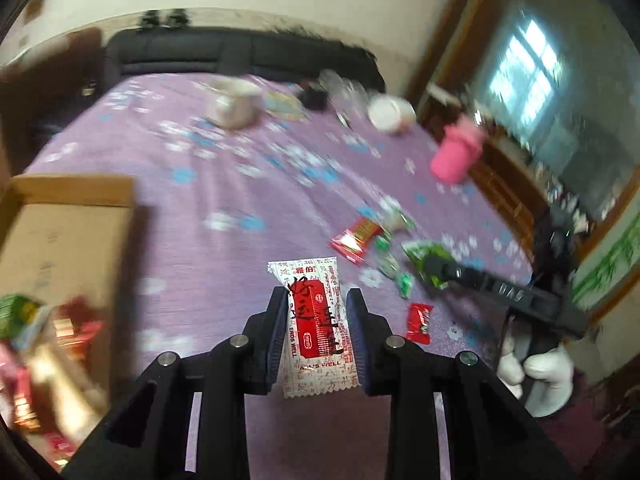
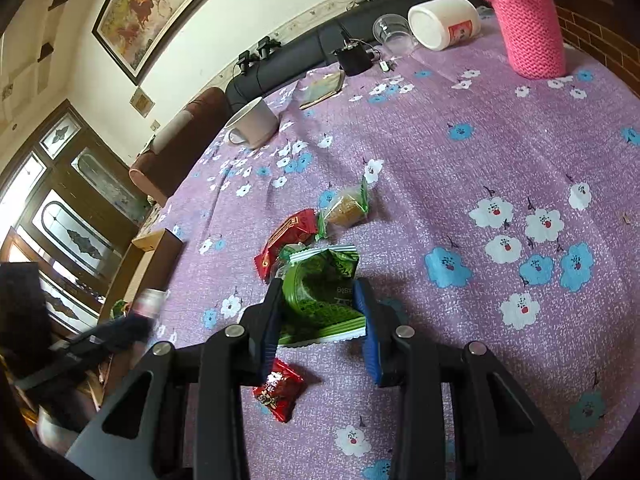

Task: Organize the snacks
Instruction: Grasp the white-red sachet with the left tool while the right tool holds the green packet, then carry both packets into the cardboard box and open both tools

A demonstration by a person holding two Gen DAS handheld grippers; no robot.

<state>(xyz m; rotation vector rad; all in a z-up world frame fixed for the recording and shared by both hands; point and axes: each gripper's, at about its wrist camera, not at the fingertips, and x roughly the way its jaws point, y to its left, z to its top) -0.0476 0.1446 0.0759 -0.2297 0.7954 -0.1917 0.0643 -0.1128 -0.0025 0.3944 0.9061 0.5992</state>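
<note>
Left gripper [image 1: 316,322], angled downward, pinches a white-and-red snack packet [image 1: 316,320]; right gripper [image 2: 320,308], tilted downward, clamps a green packet [image 2: 320,292] over the table [image 2: 480,160].

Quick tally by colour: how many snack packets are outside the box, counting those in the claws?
Red: 2, long red packet, small red packet
Green: 2, green packet in the right claw, clear-green packet on the cloth
White-and-red: 1, white-and-red packet in the left claw
Total: 5, not counting blurred green bits
</note>
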